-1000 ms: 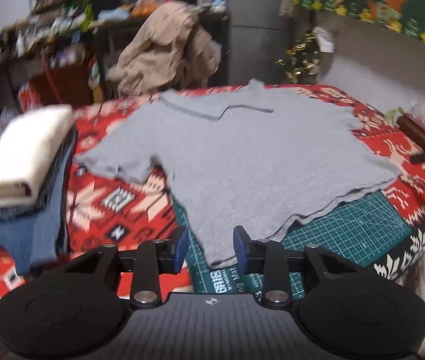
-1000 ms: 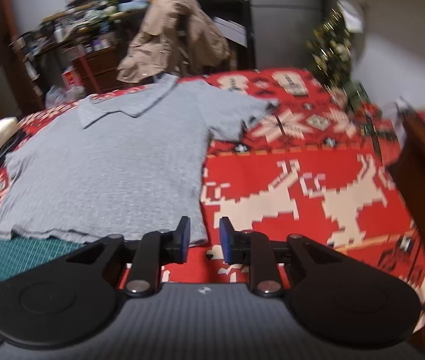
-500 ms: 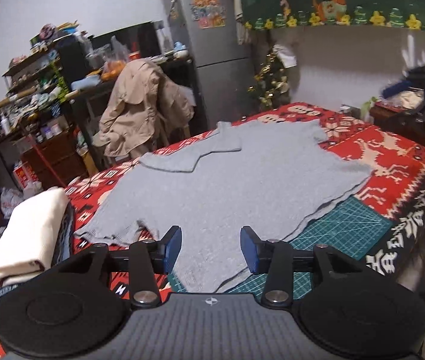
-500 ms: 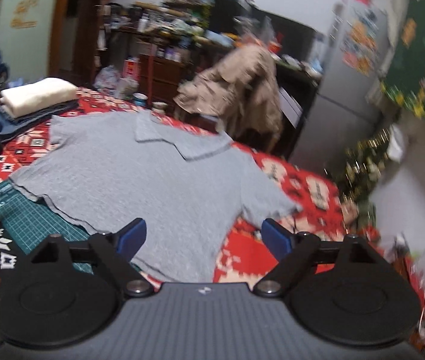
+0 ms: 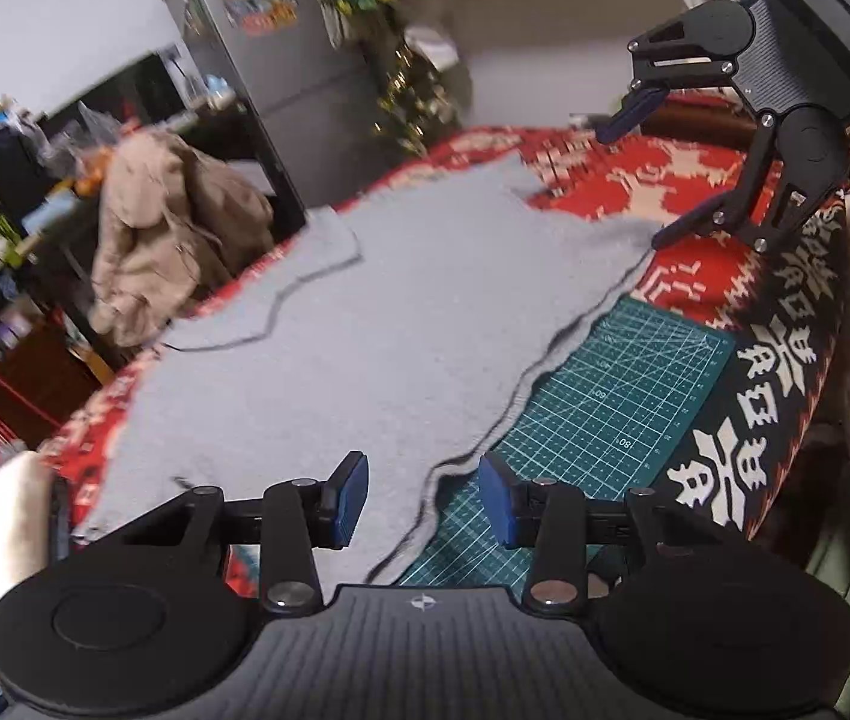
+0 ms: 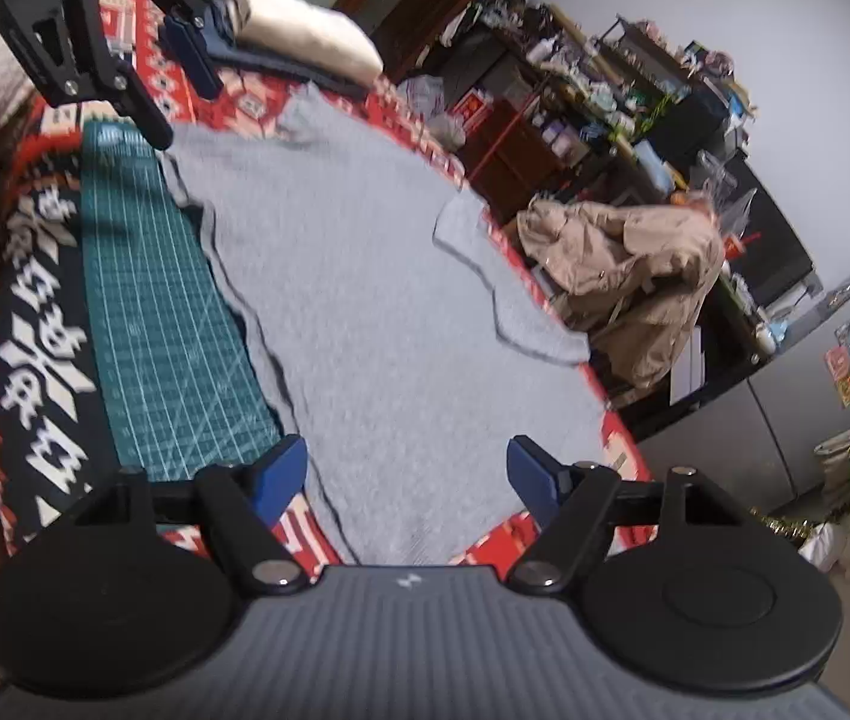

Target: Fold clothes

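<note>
Both views rolled; grey knit shirt (image 5: 401, 324) flat, unmoved.

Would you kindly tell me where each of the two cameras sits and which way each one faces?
Left wrist: on the left gripper, looking down along its open jaws at the grey short-sleeved shirt; the right gripper shows at upper right.
Right wrist: on the right gripper, jaws open, facing the shirt; the left gripper shows at upper left.
Shared: shirt, green cutting mat, beige jacket.
</note>
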Motion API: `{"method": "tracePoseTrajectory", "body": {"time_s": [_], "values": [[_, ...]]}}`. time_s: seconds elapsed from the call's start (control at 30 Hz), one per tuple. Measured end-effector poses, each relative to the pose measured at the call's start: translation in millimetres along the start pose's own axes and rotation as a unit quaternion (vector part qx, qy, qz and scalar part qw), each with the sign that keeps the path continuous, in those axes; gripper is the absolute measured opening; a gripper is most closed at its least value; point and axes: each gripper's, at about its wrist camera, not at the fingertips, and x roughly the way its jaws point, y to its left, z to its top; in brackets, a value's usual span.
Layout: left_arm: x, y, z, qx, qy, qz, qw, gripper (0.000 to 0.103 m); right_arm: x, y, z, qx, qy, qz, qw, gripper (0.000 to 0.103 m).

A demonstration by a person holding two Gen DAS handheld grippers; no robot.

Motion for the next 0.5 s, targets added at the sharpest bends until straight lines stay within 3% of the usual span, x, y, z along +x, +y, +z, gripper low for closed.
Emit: {"method": "tracePoseTrajectory", "body": {"time_s": [0.13,0.23,0.4,0.5], "values": [[23.6,-2.9,2.6,0.029,0.016,-0.001,0.9994,0.037,18.9,5.0,-4.9,-0.001,0.01,0.011,1.0,0.068],[33.5,-2.0,2.8,0.047,0.024,-0.008,0.9986,0.029,28.0,7.3,-11.6,-0.002,0.014,0.019,1.0,0.068],[37.7,-2.5,-1.6,0.122,0.043,-0.002,0.9916,0.027,36.5,-0.4,-19.1,0.015,0.022,0.028,0.999,0.068],[35.1,-3.7,-6.9,0.144,0.05,-0.021,0.988,0.026,36.1,-7.2,-22.9,0.022,0.029,0.039,0.999,0.068]]}}
